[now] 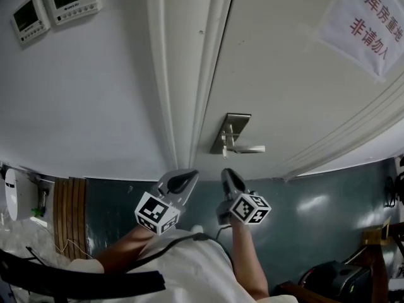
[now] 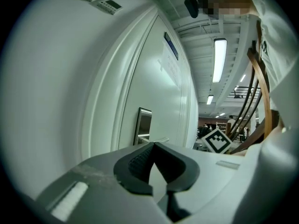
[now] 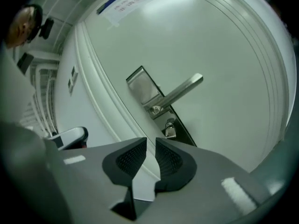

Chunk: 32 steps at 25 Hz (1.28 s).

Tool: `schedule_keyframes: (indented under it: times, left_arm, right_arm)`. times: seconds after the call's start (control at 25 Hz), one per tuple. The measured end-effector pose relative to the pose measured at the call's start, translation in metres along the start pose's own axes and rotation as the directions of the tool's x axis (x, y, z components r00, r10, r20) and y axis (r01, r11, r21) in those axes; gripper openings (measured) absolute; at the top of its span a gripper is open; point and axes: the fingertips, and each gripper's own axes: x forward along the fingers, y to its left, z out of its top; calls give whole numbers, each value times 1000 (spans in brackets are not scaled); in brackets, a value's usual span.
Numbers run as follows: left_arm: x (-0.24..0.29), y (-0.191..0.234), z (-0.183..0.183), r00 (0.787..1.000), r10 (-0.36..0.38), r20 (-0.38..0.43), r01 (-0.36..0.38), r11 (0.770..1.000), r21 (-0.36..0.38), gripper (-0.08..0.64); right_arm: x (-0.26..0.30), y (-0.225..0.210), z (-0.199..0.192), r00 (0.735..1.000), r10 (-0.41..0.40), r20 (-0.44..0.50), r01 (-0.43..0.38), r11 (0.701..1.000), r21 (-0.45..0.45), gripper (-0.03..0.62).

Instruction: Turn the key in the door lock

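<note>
- The door (image 1: 284, 74) is white and closed, with a metal lock plate (image 1: 230, 131) at its left edge, beside the frame (image 1: 183, 74).
- A lever (image 3: 182, 91) sticks out from the plate, away from the frame.
- The key (image 3: 170, 130) sits in the lock just under the lever's hub, on the lower part of the plate. Its silver head stands out from the door.
- The right gripper (image 3: 150, 143) points at the lock from below. Its jaws stand a narrow slit apart with nothing between them.
- In the right gripper view the key shows just past the jaw tips, slightly to the right of the slit. It is clear of both pads.
- The left gripper (image 2: 153, 146) is pressed together at the tips and holds nothing. It aims along the door, with the plate seen edge-on ahead of it.
- In the head view both grippers hang side by side below the plate, near each other, left gripper (image 1: 185, 179) under the frame and right gripper (image 1: 229, 177) under the plate.
- The right one's marker cube (image 2: 217, 140) shows in the left gripper view.
- A paper sign (image 1: 369, 21) with red characters is stuck high on the door.
- Two wall panels (image 1: 57, 5) hang on the wall left of the frame.
- The floor (image 1: 303, 213) below is dark green.
</note>
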Motion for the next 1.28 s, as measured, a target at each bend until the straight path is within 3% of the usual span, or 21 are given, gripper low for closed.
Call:
schedule_keyframes:
  times: [0.12, 0.24, 0.36, 0.52, 0.68, 1.0, 1.12, 1.28]
  left_arm:
    - [-2, 5, -1, 999, 39, -6, -39, 999, 2, 5]
    - [-9, 13, -2, 996, 88, -10, -88, 996, 3, 5]
    - [-16, 19, -3, 991, 134, -12, -134, 991, 6, 5]
    - [-24, 24, -3, 984, 179, -12, -179, 984, 9, 5]
    - [-28, 24, -5, 979, 205, -14, -205, 979, 8, 5]
    - [-31, 22, -4, 975, 224, -10, -223, 975, 11, 5]
    - [-32, 20, -5, 975, 222, -12, -222, 975, 13, 5]
    - [-34, 19, -4, 976, 219, -8, -218, 976, 16, 5]
  right_arm:
    - [18, -9, 0, 997, 77, 13, -78, 984, 159, 107]
    - [33, -18, 0, 991, 126, 46, -134, 944, 301, 190]
    - [42, -31, 2, 983, 153, 101, -181, 896, 406, 202]
    - [54, -41, 7, 969, 207, 132, -245, 855, 457, 202]
    - [59, -51, 2, 967, 211, 145, -256, 799, 545, 202]
    - [60, -57, 4, 953, 242, 185, -304, 731, 611, 157]
    - [61, -60, 5, 953, 246, 177, -302, 735, 607, 74]
    - [61, -62, 5, 958, 234, 165, -286, 745, 603, 58]
